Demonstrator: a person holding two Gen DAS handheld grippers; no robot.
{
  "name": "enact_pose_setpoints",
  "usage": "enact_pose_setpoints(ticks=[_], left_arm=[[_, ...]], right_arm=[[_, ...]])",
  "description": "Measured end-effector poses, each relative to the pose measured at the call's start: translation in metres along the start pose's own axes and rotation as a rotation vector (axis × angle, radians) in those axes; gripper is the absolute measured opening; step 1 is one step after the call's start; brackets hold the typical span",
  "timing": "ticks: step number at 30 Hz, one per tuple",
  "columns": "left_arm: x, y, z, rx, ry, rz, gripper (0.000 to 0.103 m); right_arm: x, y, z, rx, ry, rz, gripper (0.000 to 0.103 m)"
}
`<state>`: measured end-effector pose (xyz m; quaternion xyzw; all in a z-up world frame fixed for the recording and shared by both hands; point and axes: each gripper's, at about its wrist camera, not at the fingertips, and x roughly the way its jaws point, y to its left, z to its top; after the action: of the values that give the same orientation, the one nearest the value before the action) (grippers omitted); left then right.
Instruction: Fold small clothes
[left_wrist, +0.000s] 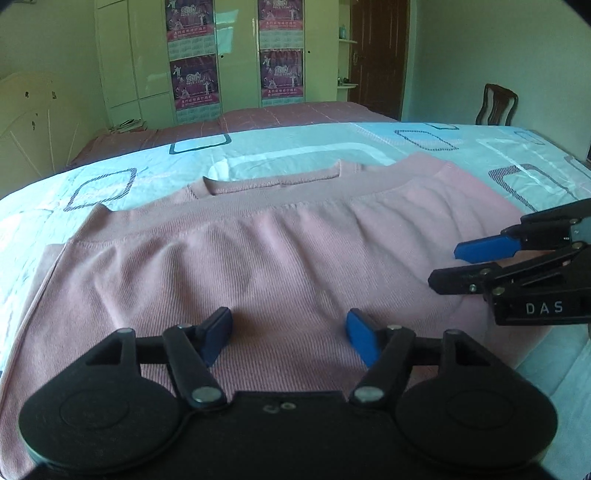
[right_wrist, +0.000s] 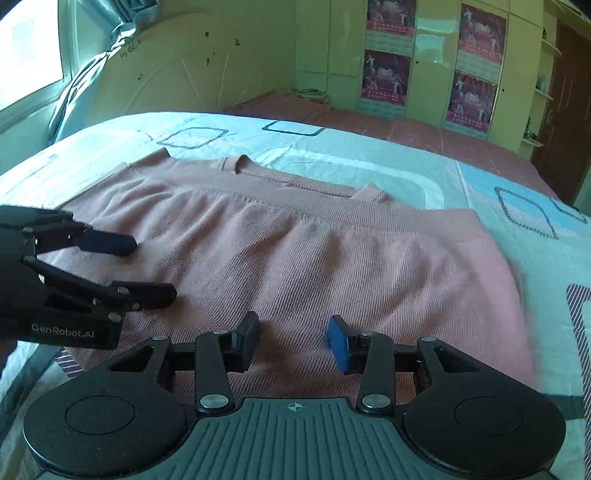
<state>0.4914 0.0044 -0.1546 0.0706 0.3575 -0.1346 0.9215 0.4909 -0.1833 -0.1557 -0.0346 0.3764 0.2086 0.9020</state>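
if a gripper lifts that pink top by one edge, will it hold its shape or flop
The pink top will probably flop: it is soft ribbed knit, already folded over itself. It likely drags on the bedsheet rather than sliding.

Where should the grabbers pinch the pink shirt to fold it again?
Probably the pink shirt is best pinched at its side edges, left gripper from the left, right gripper from the right: it lies flat, already doubled over, so only its edges offer a lip.
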Motion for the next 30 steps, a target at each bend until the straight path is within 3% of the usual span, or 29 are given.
enact_pose_setpoints(ticks=[4,8,14,17,20,22,24,26,30], left_arm=[[-0.018,0.015,0.000,-0.025,-0.029,0.035,0.069],[-0.028,0.049,-0.020,-0.058,-0.008,0.078,0.073],[-0.050,0.087,-0.045,-0.126,0.001,0.151,0.080],[-0.064,0.086,-0.046,-0.158,-0.011,0.151,0.073],[-0.073,0.075,-0.044,-0.133,-0.039,0.170,0.070],[-0.069,0.073,-0.047,-0.156,-0.012,0.147,0.070],[-0.060,0.072,-0.053,-0.164,0.041,0.154,0.071],[-0.061,0.075,-0.057,-0.177,0.034,0.152,0.072],[-0.081,0.087,-0.059,-0.173,-0.005,0.225,0.069]], right_arm=[[-0.026,-0.008,0.000,0.020,-0.055,-0.045,0.041],[-0.034,-0.049,-0.026,0.080,0.045,-0.155,0.041],[-0.070,-0.082,-0.062,0.107,0.064,-0.222,0.040],[-0.084,-0.070,-0.060,0.098,0.040,-0.227,0.041],[-0.093,-0.042,-0.052,0.080,-0.028,-0.168,0.041],[-0.087,-0.021,-0.047,0.055,-0.039,-0.126,0.041],[-0.070,-0.002,-0.044,0.024,-0.005,-0.103,0.041],[-0.049,0.006,-0.051,0.003,0.087,-0.120,0.041],[-0.058,0.008,-0.052,0.001,0.047,-0.120,0.041]])
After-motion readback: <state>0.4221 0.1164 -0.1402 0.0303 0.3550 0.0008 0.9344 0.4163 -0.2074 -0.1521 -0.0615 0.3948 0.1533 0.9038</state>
